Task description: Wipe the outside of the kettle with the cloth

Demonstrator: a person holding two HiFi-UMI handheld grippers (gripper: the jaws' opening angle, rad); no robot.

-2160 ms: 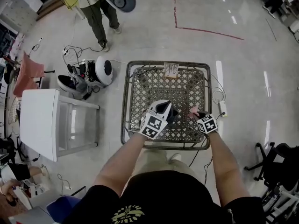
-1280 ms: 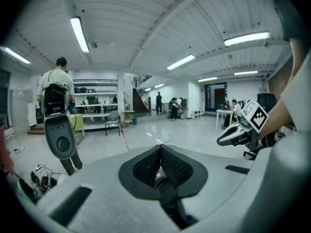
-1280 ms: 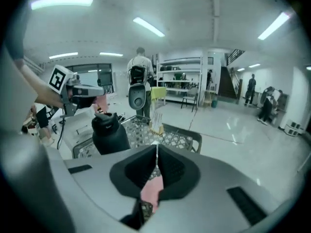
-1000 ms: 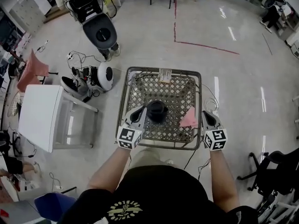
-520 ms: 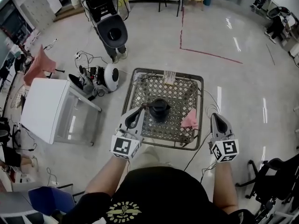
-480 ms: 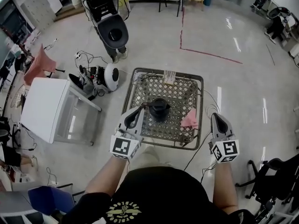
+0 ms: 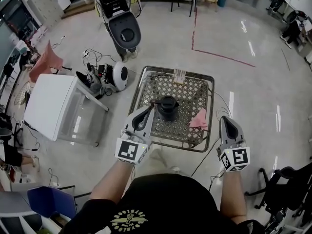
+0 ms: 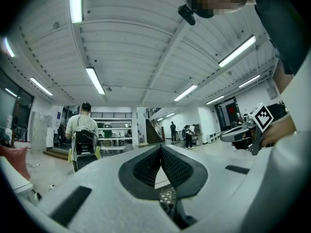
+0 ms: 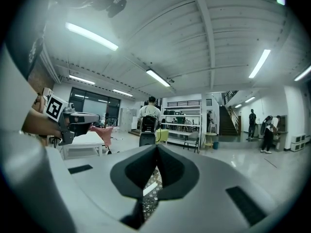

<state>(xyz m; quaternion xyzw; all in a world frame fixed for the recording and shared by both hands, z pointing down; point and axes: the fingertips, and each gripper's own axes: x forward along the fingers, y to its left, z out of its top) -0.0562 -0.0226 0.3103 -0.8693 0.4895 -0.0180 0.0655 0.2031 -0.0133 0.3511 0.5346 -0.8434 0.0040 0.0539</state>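
A black kettle [image 7: 168, 107] stands upright in the middle of the woven wicker table [image 7: 161, 71]. The pink cloth [image 7: 199, 119] lies crumpled near the table's right edge, apart from the kettle. My left gripper [image 7: 150, 109] hovers above the table's near-left part, short of the kettle, shut and holding nothing. My right gripper [image 7: 224, 119] hangs off the table's right side, beyond the cloth, shut and holding nothing too. Both point level across the hall: the left gripper [image 8: 160, 149] and the right gripper [image 9: 156, 147] show their pads meeting at the tip, with only a sliver of wicker below.
A white table [image 7: 51, 113] stands to the left, with a round white device [image 7: 119, 75] and cables [image 7: 92, 65] between it and the wicker table. A person with a backpack [image 7: 122, 28] stands beyond. An office chair [image 7: 287, 179] is at the lower right.
Both grippers have let go of the kettle and cloth, risen and drawn back toward me. The kettle and the cloth stay on the table.
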